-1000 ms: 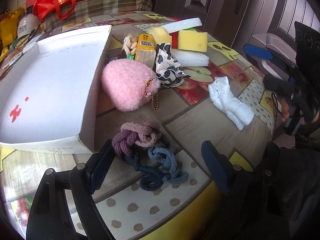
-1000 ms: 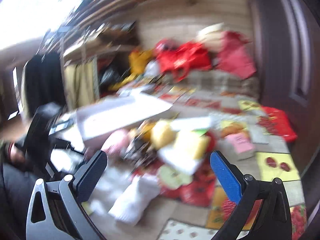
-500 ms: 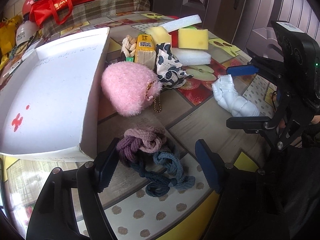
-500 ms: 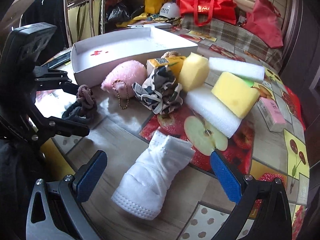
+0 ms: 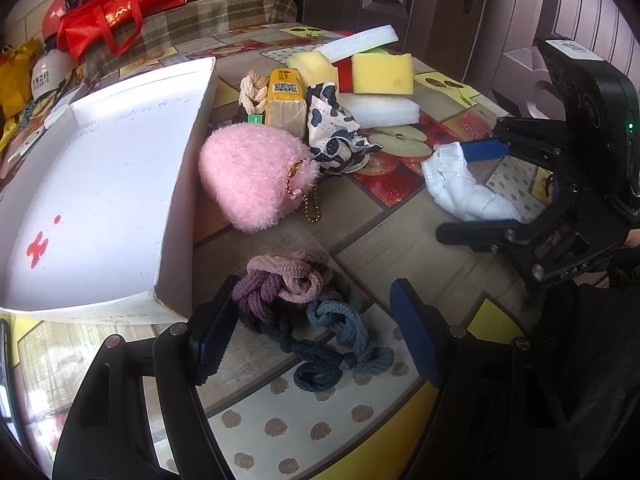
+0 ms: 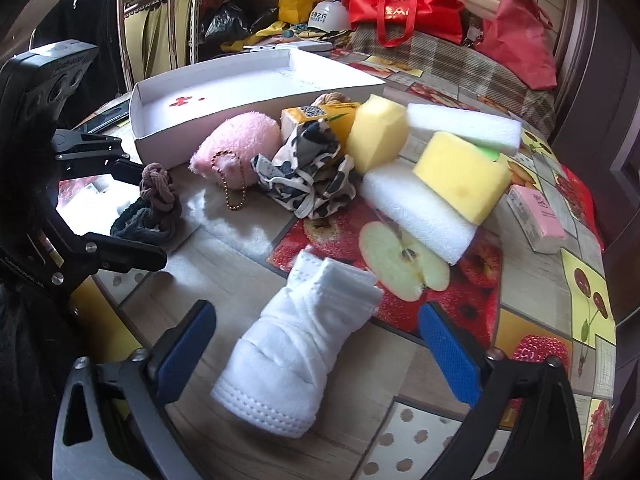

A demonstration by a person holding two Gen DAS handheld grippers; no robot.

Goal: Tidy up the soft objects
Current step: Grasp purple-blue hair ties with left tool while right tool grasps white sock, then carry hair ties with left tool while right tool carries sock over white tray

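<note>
both grippers are angling down at the tabletop's near edge, jaws closing: left gripper [image 5: 312, 328] around the hair ties [image 5: 304, 312], right gripper [image 6: 316, 344] around the white sock [image 6: 304, 340], neither pressing yet. the white box [image 5: 100, 184] is sitting empty.

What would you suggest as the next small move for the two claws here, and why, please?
Probably keep closing both until the pads bite. The right claw straddles the white sock and is closing, but gaps show on both sides. The left claw is closing around the hair ties, only its left pad near them. The white box beside them holds nothing soft yet.
</note>
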